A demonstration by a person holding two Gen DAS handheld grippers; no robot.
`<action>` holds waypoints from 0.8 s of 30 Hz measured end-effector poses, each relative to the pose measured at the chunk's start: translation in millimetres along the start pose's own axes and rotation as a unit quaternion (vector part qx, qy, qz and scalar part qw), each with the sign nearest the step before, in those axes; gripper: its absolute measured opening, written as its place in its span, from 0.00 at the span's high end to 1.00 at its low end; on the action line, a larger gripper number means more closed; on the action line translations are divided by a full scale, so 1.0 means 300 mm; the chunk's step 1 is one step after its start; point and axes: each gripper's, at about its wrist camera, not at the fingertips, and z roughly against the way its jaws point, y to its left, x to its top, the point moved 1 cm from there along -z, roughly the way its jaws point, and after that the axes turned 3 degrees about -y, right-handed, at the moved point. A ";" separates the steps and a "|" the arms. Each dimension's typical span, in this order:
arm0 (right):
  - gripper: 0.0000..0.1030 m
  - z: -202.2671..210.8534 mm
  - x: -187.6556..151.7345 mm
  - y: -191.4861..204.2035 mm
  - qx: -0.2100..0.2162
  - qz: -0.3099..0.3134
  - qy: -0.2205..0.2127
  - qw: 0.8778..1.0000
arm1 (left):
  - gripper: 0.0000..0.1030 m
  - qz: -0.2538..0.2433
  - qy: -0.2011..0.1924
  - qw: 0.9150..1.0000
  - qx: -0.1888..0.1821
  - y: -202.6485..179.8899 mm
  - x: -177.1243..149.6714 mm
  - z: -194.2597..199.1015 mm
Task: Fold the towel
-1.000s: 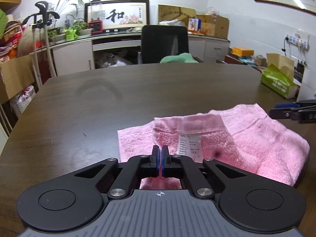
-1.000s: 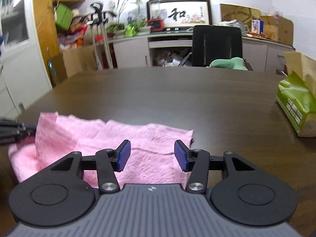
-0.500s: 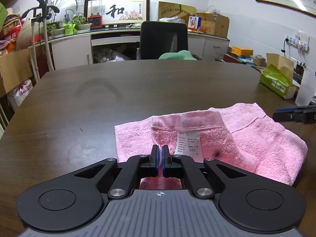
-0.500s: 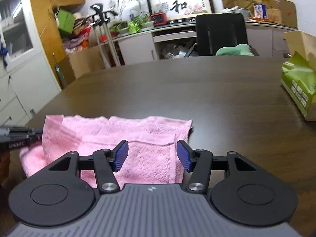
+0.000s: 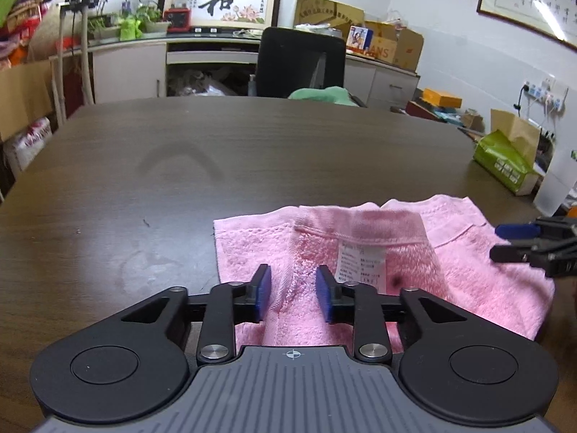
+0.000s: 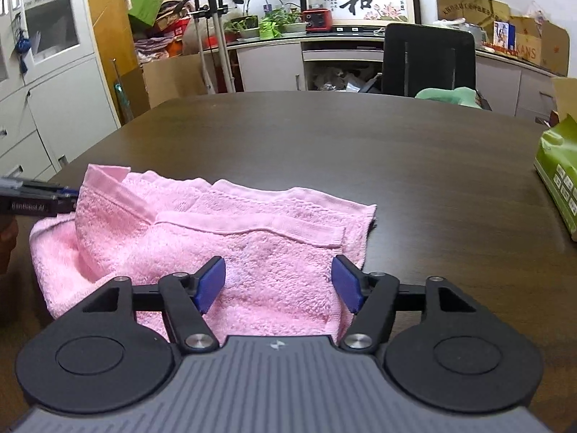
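On the dark brown wooden worktop (image 5: 252,158) lies the soft pink terry towel (image 6: 252,252), already doubled over near its front edge; the left claw (image 5: 293,290) is opening with a ridge of cloth between its blue pads but not pressed, and the right claw (image 6: 279,283) is opening wider above the cloth, holding nothing. I judge the towel light, limp and not slippery, best taken at the hemmed corners; its white care label (image 5: 359,263) has print too small to read.

**Around the dark counter**

Ahead of my tongs the dark counter (image 5: 216,151) runs to a black chair (image 5: 301,61) with green cloth (image 5: 321,93). Right of them sits a green packet (image 5: 505,160); beyond, framed calligraphy (image 5: 223,5).
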 end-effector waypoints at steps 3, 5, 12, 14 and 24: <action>0.29 -0.003 -0.001 0.009 0.002 0.006 0.001 1.000 | 0.58 0.010 0.012 1.000 -0.012 0.013 0.021 -0.015; 0.27 -0.004 -0.003 0.008 0.004 0.007 0.002 1.000 | 0.55 0.013 0.020 1.000 -0.014 0.016 0.027 -0.018; 0.19 -0.009 -0.006 0.021 0.008 0.015 0.004 1.000 | 0.53 0.006 0.059 0.998 0.002 -0.014 0.045 -0.022; 0.19 -0.009 -0.006 0.023 0.010 0.013 0.004 1.000 | 0.73 0.016 0.065 0.998 0.013 -0.012 0.048 -0.018; 0.38 0.018 0.003 -0.049 0.027 -0.053 -0.002 0.998 | 0.97 0.042 0.050 0.998 0.010 0.015 0.028 0.011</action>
